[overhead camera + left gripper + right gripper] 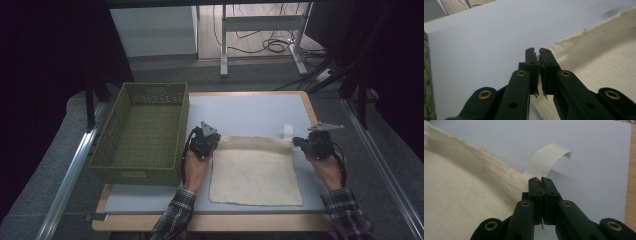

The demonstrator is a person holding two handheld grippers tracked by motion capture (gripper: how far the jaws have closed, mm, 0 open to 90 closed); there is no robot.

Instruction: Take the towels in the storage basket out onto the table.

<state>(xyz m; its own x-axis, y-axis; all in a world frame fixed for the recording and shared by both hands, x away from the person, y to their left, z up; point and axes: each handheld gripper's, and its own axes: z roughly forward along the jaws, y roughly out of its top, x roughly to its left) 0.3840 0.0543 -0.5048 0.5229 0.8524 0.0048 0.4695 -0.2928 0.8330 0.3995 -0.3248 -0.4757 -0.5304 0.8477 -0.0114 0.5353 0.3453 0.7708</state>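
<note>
Cloth (256,172) is lying on the desk (240,112) beside the basket (145,130), far edge lifting. Left tool (214,141) and right tool (296,141) are each pinching a far corner. Folding is only beginning; basket placement probably remains.

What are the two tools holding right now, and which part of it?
Both are shut on the cream cloth: the left tool pinches its far left corner, the right tool its far right corner, by the label tab.

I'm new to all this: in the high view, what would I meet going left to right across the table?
Basket → left hand-held gripper → cloth → right hand-held gripper.
</note>
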